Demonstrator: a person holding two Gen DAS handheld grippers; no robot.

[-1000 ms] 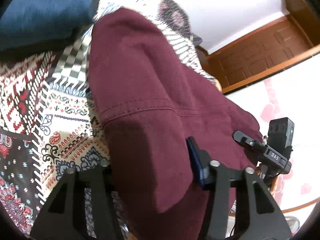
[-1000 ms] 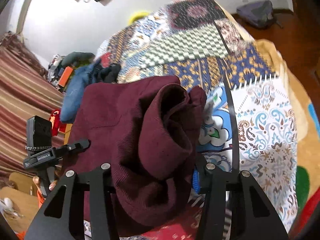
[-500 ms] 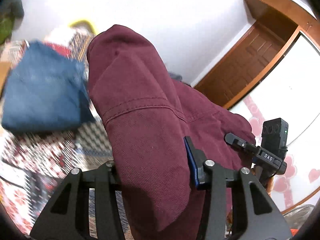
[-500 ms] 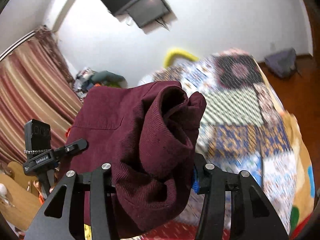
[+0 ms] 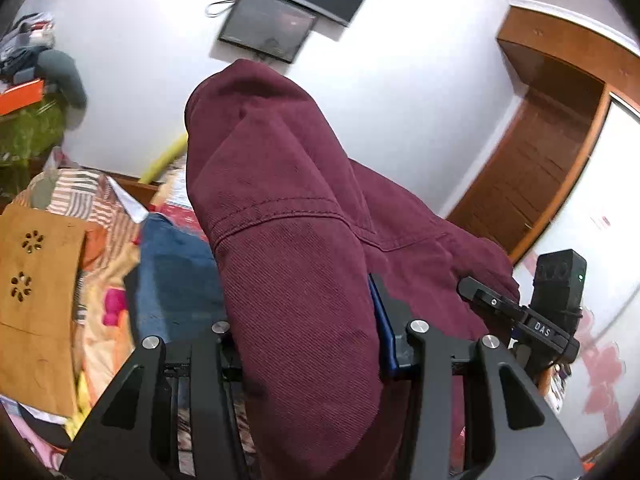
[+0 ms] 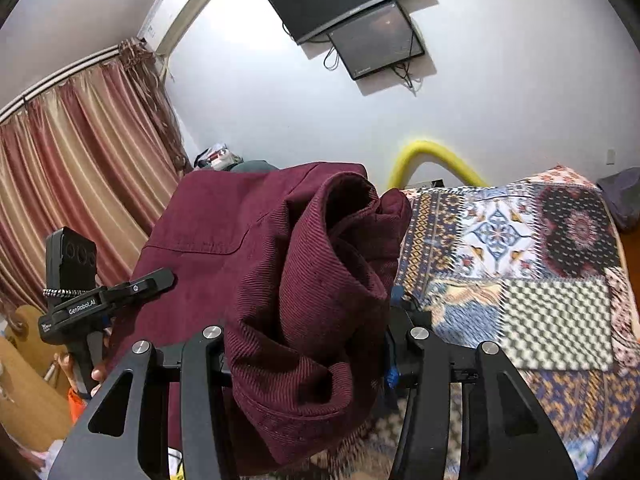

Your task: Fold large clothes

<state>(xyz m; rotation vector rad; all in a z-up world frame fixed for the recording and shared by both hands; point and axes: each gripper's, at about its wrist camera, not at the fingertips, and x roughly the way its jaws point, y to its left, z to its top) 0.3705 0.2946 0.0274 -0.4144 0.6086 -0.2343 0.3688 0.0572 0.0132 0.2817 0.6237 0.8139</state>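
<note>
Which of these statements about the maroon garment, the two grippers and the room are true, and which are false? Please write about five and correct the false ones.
1. The left gripper is shut on the maroon garment. True.
2. The right gripper is open and holds nothing. False: it is shut on a bunched part of the same garment.
3. Two dark screens hang on the white wall. True.
4. The patterned bedcover is plain white. False: it is a patchwork of many colours.
5. The folded blue garment lies beside the maroon one in the left wrist view. True.
</note>
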